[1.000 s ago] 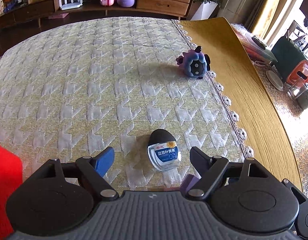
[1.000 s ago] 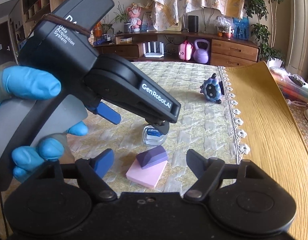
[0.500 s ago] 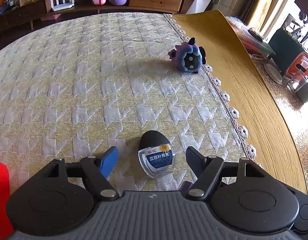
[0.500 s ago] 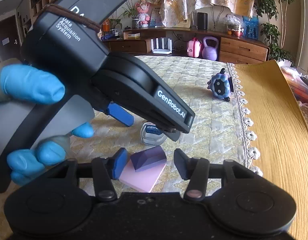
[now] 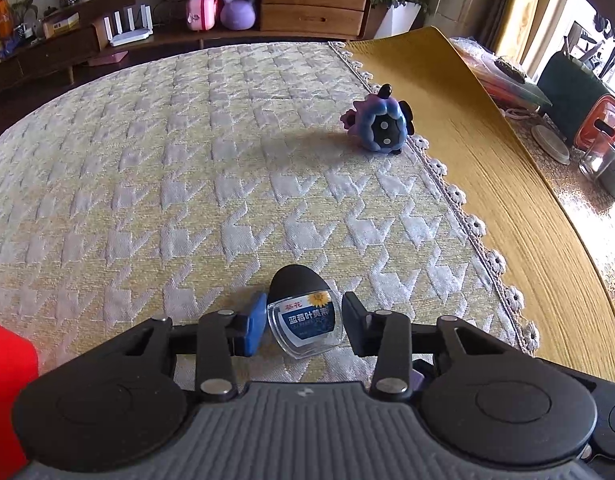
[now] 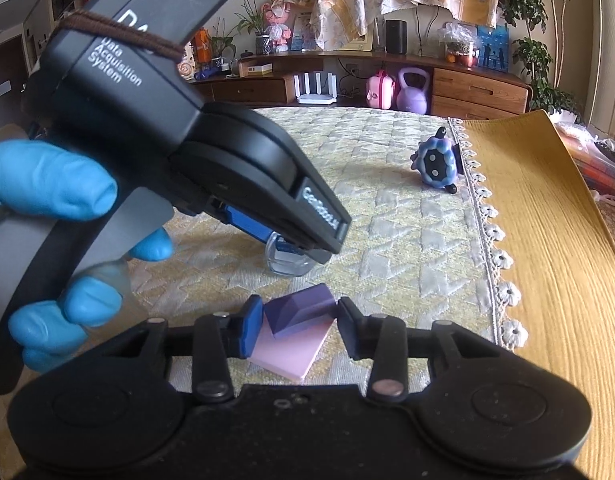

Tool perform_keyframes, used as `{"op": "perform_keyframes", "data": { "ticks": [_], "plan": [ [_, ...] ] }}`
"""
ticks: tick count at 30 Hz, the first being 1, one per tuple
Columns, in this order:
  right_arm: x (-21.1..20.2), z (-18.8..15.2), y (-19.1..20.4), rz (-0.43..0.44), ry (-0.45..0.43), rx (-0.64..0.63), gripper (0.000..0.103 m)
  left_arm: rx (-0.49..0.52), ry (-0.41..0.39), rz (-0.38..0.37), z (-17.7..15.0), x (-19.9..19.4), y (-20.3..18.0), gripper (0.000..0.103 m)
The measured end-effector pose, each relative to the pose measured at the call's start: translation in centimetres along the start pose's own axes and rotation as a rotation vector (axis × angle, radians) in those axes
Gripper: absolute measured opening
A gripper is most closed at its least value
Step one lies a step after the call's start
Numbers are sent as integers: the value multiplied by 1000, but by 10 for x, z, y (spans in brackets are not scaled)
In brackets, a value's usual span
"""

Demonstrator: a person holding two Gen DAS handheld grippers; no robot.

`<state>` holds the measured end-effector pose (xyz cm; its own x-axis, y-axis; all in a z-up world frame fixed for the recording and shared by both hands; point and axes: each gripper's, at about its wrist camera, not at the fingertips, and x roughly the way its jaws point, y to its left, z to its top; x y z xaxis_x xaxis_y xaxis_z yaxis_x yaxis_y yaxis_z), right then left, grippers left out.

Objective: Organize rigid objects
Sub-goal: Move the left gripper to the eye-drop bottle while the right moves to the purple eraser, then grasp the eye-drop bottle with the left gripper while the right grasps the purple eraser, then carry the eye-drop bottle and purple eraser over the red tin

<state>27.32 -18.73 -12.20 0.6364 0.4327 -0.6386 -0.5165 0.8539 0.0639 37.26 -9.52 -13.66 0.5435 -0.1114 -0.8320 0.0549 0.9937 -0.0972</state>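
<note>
The left gripper point(image 5: 303, 326) is lowered over a small clear bottle point(image 5: 304, 322) with a dark rounded cap and a blue label, which lies on the houndstooth tablecloth point(image 5: 187, 200) covering the worktop. The bottle sits between the two fingers, cap pointing away from the camera; the blue-padded finger point(image 5: 254, 330) is right against its left side and the dark finger on the other side stands just beside it, so the fingers are narrowed around the bottle (whether both actually press on it cannot be told).

In the right wrist view, the right gripper point(image 6: 300, 328) has its fingers drawn in narrow on either side of a purple block point(image 6: 299, 314), which rests tilted on top of a flat pink block point(image 6: 291, 354). Both fingers look to be touching the purple block's sides. The left gripper point(image 6: 303, 246) shows here too, held by a blue-gloved hand point(image 6: 67, 240), just beyond the blocks.

A blue-and-purple round toy figure point(image 5: 381, 126) stands well apart, near the tablecloth's lace edge, beside the bare yellow worktop point(image 5: 507, 220).
</note>
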Motion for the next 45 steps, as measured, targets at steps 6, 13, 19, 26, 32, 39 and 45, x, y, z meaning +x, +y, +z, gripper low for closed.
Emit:
{"op": "perform_keyframes", "data": {
  "ticks": [6, 13, 19, 26, 32, 39, 45],
  "plan": [
    [-11, 3, 5, -7, -9, 7, 39, -4, -6, 3, -3, -18, 5, 40],
    [-32, 7, 15, -15, -21, 20, 39, 13, -23, 1, -12, -49, 9, 40],
    [-52, 13, 32, -21, -30, 5, 39, 7, -39, -7, -20, -78, 16, 40],
    [-74, 20, 55, -14, -38, -19, 39, -19, -44, -10, -32, -112, 32, 40],
    [-90, 25, 78, 7, -42, -28, 39, -40, -65, -8, -45, -143, 50, 40],
    [-105, 30, 110, 34, -55, -65, 39, -69, -83, 0, -65, -174, 77, 40],
    [-109, 34, 140, 65, -63, -113, 39, -90, -113, 18, -81, -199, 104, 40]
  ]
}}
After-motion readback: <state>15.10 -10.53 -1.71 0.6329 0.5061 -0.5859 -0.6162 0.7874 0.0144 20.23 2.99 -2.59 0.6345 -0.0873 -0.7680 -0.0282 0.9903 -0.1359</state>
